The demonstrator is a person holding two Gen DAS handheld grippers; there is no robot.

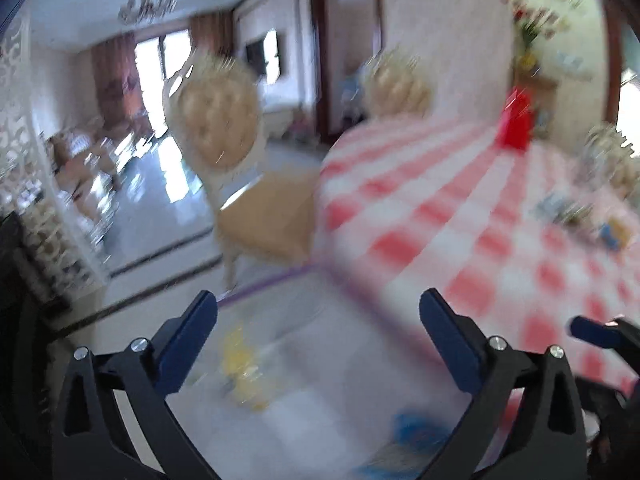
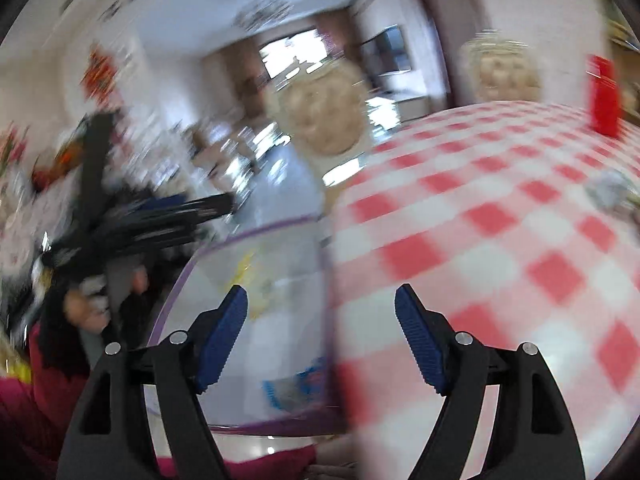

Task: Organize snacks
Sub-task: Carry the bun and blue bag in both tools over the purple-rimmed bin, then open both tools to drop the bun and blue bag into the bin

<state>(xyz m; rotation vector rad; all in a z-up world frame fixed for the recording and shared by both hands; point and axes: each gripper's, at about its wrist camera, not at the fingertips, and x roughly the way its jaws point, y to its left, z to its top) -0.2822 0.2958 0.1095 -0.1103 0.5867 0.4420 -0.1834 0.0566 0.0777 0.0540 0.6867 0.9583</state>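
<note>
Both views are blurred by motion. A clear storage box with a purple rim (image 2: 276,292) sits at the near left edge of the table, with a yellow snack (image 1: 240,364) and a blue-and-white snack packet (image 2: 292,388) inside. My left gripper (image 1: 318,312) is open and empty above the box. My right gripper (image 2: 322,304) is open and empty over the box's right rim. The left gripper also shows in the right wrist view (image 2: 176,216), at the left. Loose snack packets (image 1: 576,216) lie far right on the table.
The round table has a red-and-white checked cloth (image 2: 500,240). A red box (image 1: 516,120) stands at its far side. Padded chairs (image 1: 224,132) stand around the table. A sideboard (image 1: 44,216) lines the left wall.
</note>
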